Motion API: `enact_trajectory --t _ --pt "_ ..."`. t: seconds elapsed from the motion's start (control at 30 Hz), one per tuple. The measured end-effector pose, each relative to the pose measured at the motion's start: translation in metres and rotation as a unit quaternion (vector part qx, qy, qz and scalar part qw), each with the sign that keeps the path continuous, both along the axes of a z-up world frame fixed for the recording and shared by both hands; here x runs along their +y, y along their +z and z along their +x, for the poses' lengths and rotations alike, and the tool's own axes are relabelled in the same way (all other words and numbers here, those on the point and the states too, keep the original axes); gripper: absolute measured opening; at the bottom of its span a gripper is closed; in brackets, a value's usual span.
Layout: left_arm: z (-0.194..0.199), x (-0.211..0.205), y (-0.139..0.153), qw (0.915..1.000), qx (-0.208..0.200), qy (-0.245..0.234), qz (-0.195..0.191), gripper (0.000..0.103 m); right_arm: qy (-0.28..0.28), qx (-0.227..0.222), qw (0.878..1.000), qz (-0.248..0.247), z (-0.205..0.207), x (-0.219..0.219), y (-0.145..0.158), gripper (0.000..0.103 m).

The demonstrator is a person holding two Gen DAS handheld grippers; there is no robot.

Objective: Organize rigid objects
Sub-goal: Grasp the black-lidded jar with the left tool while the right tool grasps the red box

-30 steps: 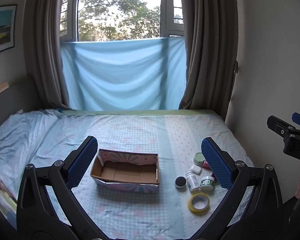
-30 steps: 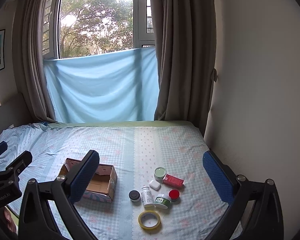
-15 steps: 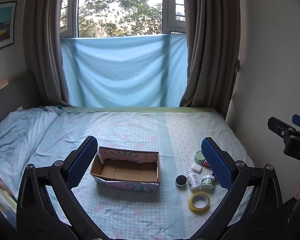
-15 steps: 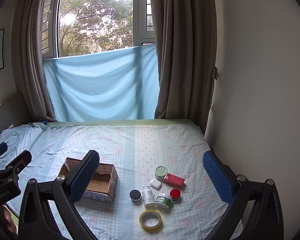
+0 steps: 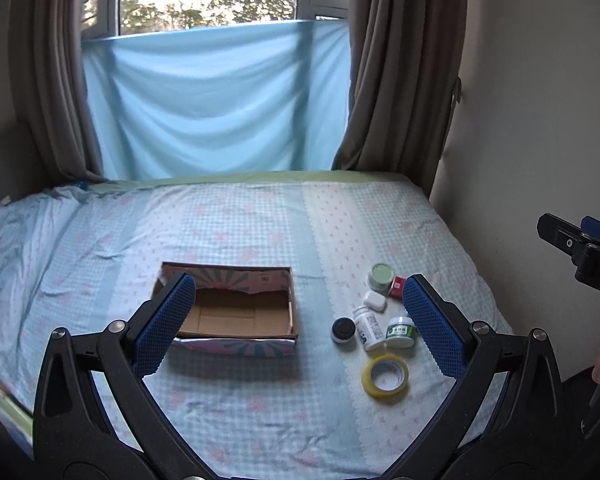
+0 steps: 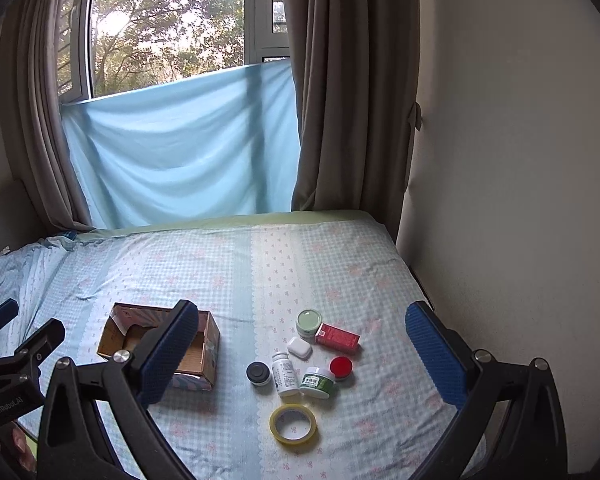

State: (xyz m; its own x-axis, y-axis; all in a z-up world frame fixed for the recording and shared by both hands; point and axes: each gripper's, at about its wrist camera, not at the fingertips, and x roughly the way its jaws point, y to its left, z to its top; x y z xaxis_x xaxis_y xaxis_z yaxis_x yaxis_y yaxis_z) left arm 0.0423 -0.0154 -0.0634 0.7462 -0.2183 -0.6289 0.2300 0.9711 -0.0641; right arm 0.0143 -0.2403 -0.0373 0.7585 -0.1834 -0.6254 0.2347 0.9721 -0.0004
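Observation:
An open, empty cardboard box (image 5: 236, 312) (image 6: 162, 344) lies on the bed. To its right sits a cluster of small items: a yellow tape roll (image 5: 385, 376) (image 6: 293, 424), a white bottle (image 5: 367, 327) (image 6: 285, 373), a green-labelled jar (image 5: 401, 331) (image 6: 318, 381), a black lid (image 5: 343, 330) (image 6: 259, 372), a white case (image 6: 299, 346), a pale green jar (image 6: 309, 321), a red box (image 6: 337, 337) and a red cap (image 6: 341, 366). My left gripper (image 5: 298, 322) is open and empty above the bed's near side. My right gripper (image 6: 304, 354) is open and empty, also held above the bed.
The bed (image 5: 260, 224) has a blue checked sheet, with a wall (image 6: 520, 160) along its right edge. Curtains and a blue cloth (image 5: 212, 100) hang at the far end. Each gripper shows at the edge of the other's view.
Both grippers have tilted down and come closer to the bed, so the box and items sit higher and larger in view. Nothing on the bed has moved.

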Motion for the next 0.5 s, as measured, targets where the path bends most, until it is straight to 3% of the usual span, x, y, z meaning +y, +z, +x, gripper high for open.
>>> enact_trajectory --t 0.23,0.4,0.5 --pt "0.024 -0.044 -0.061 0.9975 0.067 -0.02 -0.007 0.103 0.014 0.038 0.999 -0.02 0.026 -0.048 -0.042 0.103" --pt "0.051 -0.077 -0.117 0.9926 0.12 -0.013 0.004 0.103 0.066 0.055 0.996 -0.034 0.066 -0.086 -0.084 0.103" --pt "0.07 -0.098 -0.159 0.9888 0.147 -0.004 0.025 0.103 0.097 0.087 0.99 -0.047 0.097 -0.106 -0.119 0.103"
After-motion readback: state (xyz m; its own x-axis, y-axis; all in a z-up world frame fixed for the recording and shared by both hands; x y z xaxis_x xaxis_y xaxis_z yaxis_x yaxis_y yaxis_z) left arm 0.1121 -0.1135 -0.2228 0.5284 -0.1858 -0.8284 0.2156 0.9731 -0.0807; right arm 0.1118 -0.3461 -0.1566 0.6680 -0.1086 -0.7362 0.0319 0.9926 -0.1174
